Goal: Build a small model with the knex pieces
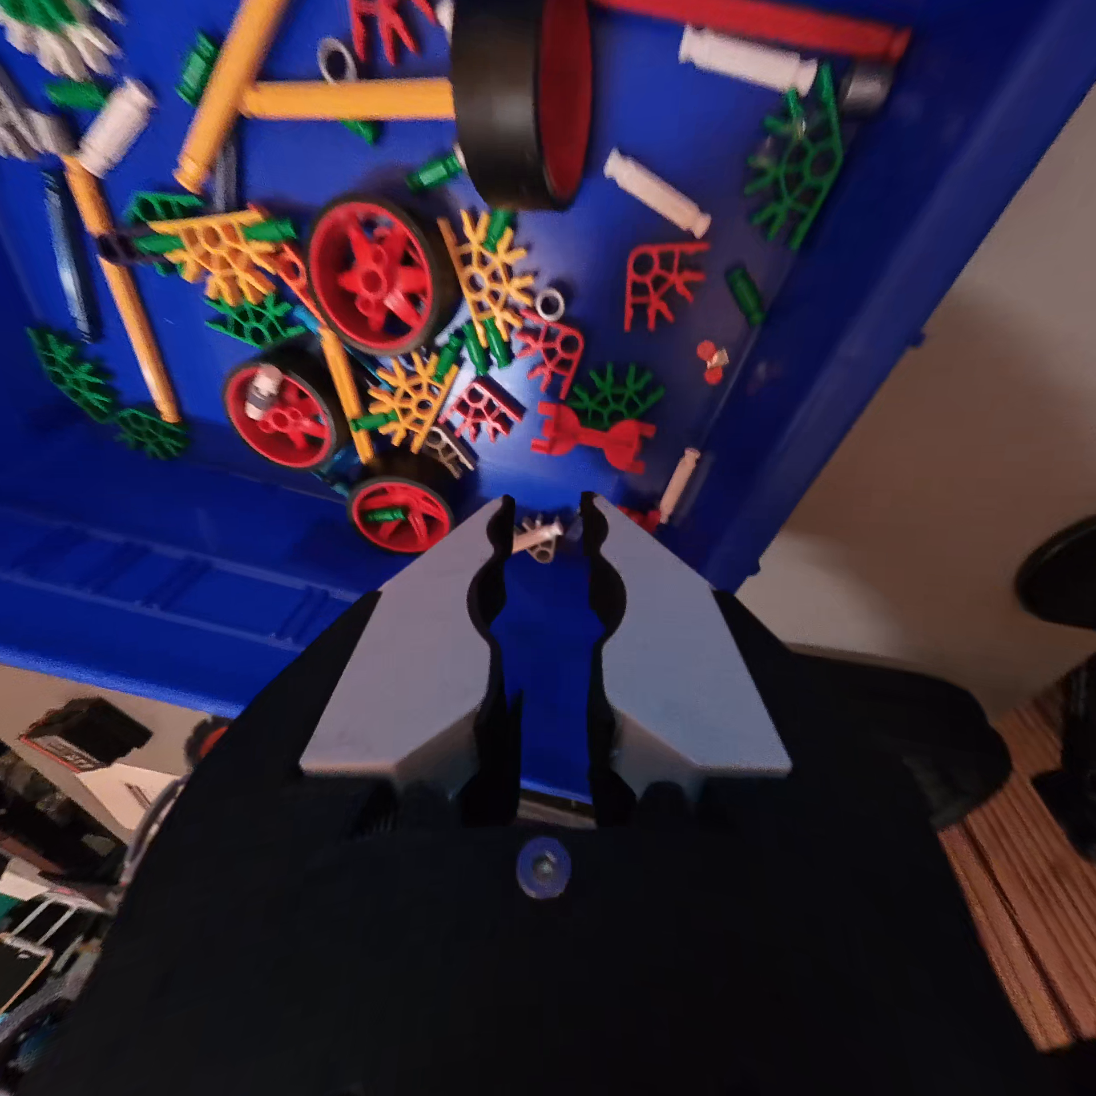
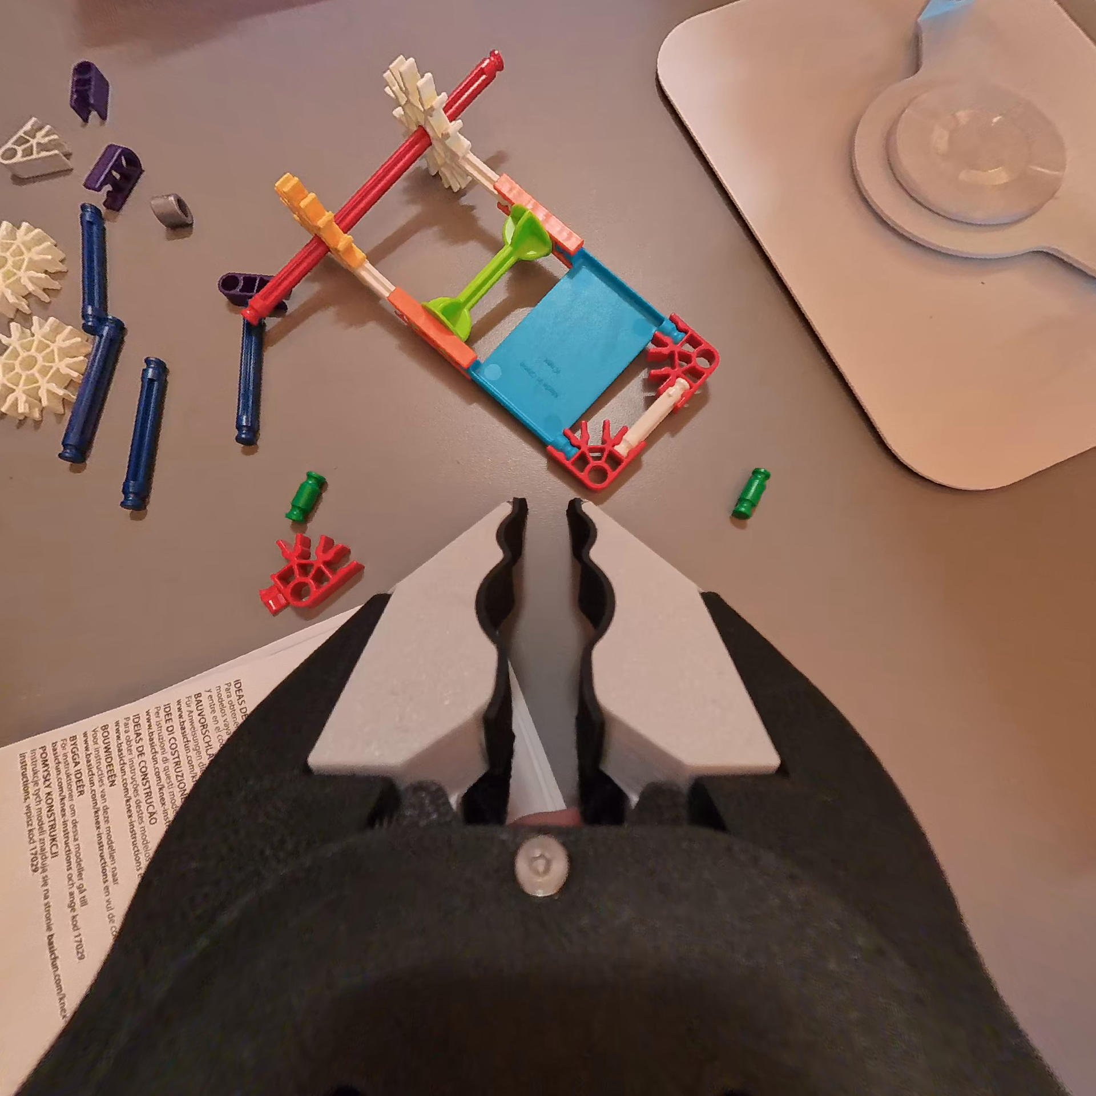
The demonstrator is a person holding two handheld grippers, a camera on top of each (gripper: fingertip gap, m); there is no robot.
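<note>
My left gripper (image 1: 542, 504) is open and empty, hovering over a blue bin (image 1: 889, 332) of loose construction-toy parts. A small grey connector (image 1: 537, 534) lies just past its fingertips. Red wheels (image 1: 370, 276), yellow rods (image 1: 350, 98) and green, red and yellow connectors lie in the bin. My right gripper (image 2: 545, 507) is open and empty above a grey table. Just ahead of it lies a part-built frame with a blue panel (image 2: 563, 350), red corner connectors (image 2: 596, 456), a lime green piece (image 2: 489, 276) and a long red rod (image 2: 379, 184).
On the table lie two short green rods (image 2: 305, 497) (image 2: 750, 493), a loose red connector (image 2: 308, 575), several blue rods (image 2: 142, 433), white snowflake connectors (image 2: 41, 368) and purple clips (image 2: 112, 172). A printed sheet (image 2: 89, 800) lies at lower left. A pale board (image 2: 830, 267) lies at upper right. Across from one pair of fingers to the other is roughly 45 centimetres. Measured from the fingertips, the lime green piece (image 2: 489, 276) is 8 centimetres or so from the right gripper and 35 centimetres from the left. The long red rod (image 2: 379, 184) lies some 12 centimetres from my right tips, 30 centimetres from my left tips.
</note>
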